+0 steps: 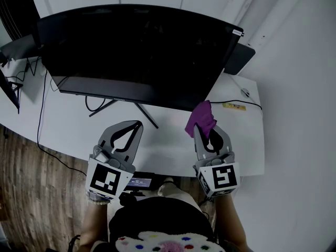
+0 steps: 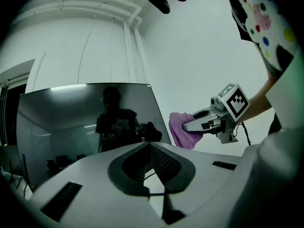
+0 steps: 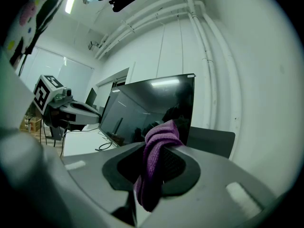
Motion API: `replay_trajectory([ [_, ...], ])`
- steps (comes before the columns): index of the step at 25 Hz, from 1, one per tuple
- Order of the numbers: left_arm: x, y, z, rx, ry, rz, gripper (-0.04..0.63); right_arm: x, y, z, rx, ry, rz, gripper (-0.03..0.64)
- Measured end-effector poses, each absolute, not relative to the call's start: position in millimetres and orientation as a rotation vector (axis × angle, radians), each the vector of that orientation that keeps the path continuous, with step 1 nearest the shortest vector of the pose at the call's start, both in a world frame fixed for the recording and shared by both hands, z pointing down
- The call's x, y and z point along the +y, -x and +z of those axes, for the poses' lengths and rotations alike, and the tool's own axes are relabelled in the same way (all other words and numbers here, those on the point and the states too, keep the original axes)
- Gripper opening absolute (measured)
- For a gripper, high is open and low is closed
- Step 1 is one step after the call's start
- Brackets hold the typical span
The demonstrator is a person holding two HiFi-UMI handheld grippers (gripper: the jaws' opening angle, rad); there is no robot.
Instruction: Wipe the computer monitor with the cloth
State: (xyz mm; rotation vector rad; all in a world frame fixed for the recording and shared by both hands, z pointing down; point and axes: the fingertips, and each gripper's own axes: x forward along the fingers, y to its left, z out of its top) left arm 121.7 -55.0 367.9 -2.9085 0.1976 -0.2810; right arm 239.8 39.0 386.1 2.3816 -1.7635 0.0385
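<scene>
Nearest, over the white worktop [image 1: 168,140]: left gripper [image 1: 138,124] pinched closed on nothing, right gripper [image 1: 202,131] clamped tight on the purple cloth [image 1: 200,117]. Cloth up against the dark monitor [image 1: 136,51] at its lower right edge. Bare worktop between the grippers. Farther right, yellow tag [image 1: 233,106], print unreadable.

The wide black computer monitor [image 1: 136,51] hides most of its own thin dark stand [image 1: 146,114] and the back of the white desk [image 1: 73,125]. The crumpled purple cloth [image 1: 201,117] covers the tips of the fingers [image 1: 224,139] of the right gripper [image 1: 205,130]. A second dark screen [image 1: 10,88] is cut off by the left edge, and the small yellow item [image 1: 234,106] on the desk is too small to tell.
</scene>
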Motion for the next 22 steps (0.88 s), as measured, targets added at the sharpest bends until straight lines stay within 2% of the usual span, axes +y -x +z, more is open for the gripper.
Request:
replay_trajectory([
  [22,-56.6,-124.0,370.7,0.193,2.91,-0.292,0.005,38.4,-242.1,392.6,-1.752,-2.371,0.061,0.078],
])
